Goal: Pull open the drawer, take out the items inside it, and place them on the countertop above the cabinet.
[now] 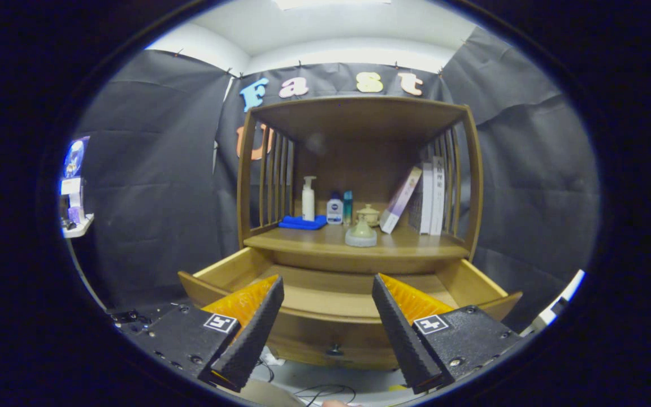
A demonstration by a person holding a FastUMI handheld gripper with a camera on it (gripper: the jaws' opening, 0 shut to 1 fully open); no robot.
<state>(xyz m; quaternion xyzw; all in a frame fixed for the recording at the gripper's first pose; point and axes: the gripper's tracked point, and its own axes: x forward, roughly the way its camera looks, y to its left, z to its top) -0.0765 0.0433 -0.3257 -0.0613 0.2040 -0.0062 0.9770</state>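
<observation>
Drawer (348, 294) is pulled open below the counter (354, 242), and your tongs (328, 330) hang wide and empty over its front edge. What I can see of the drawer floor looks bare. The pale lidded jar (361, 233) sits near the counter's front edge.
</observation>
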